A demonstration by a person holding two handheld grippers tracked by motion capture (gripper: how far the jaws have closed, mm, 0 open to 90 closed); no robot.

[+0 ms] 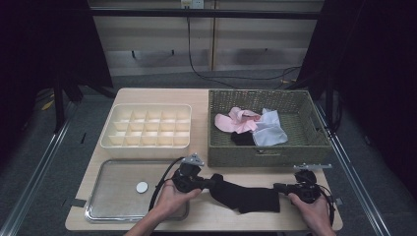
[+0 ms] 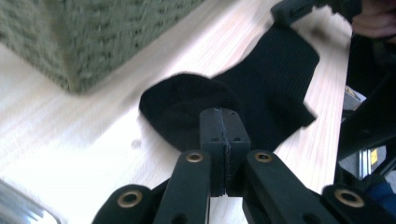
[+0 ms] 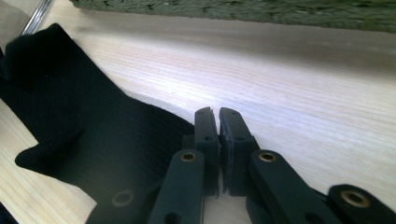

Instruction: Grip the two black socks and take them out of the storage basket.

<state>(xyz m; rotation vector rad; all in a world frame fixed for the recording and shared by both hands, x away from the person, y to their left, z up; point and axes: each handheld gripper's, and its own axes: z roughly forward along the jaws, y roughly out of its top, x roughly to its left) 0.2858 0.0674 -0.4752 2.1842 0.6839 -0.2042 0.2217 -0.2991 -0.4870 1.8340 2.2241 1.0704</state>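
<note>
The wooden table (image 1: 206, 216) carries a woven basket (image 1: 268, 147) of clothes, a compartment organizer (image 1: 147, 143) and a metal tray (image 1: 110, 196). Along the near edge, in front of the basket, lies a black sock (image 1: 246, 195), its long axis running left to right between the 2 grippers. The left gripper (image 1: 212, 183) has its jaws pressed together at the sock's toe end, apparently pinching it. The right gripper (image 1: 276, 187) pinches the cuff end. The sock looks ribbed, flat and slightly creased.
</note>
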